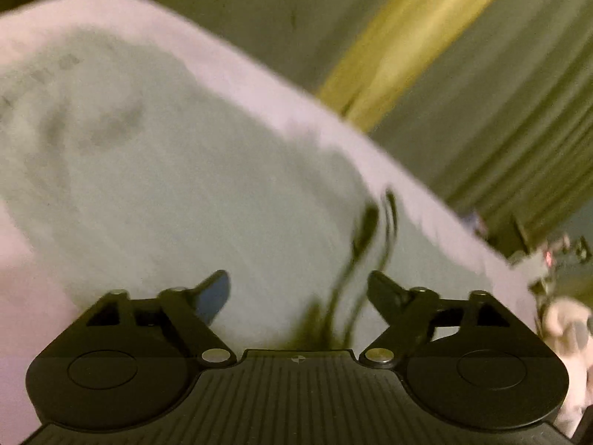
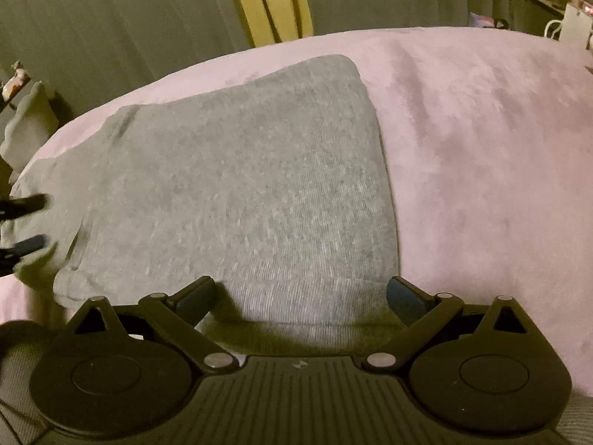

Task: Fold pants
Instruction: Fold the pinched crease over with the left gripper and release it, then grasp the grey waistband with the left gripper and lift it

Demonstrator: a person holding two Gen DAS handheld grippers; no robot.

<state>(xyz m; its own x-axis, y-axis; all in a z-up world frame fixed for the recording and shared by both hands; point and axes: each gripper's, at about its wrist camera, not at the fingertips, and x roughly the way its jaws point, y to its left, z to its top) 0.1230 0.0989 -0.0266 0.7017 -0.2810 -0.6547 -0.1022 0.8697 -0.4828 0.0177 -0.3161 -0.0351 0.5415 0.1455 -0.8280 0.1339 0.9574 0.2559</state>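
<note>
Grey pants (image 2: 241, 193) lie folded into a broad flat panel on a pink bedspread (image 2: 481, 148). My right gripper (image 2: 300, 289) is open over the near edge of the pants, with only fabric below its fingers. At the left edge of the right wrist view my left gripper (image 2: 31, 224) stands open at the pants' left end. The left wrist view is blurred. It shows the grey pants (image 1: 166, 185) on the pink bedspread (image 1: 259, 74), a dark cord (image 1: 367, 230) on the cloth, and the left gripper (image 1: 298, 285) open with nothing gripped.
Grey-green curtains (image 2: 111, 18) with a yellow strip (image 2: 270, 3) hang behind the bed. A pale cloth (image 2: 26, 129) sits past the bed's left edge. Clutter and a white object (image 2: 570, 26) stand at the far right.
</note>
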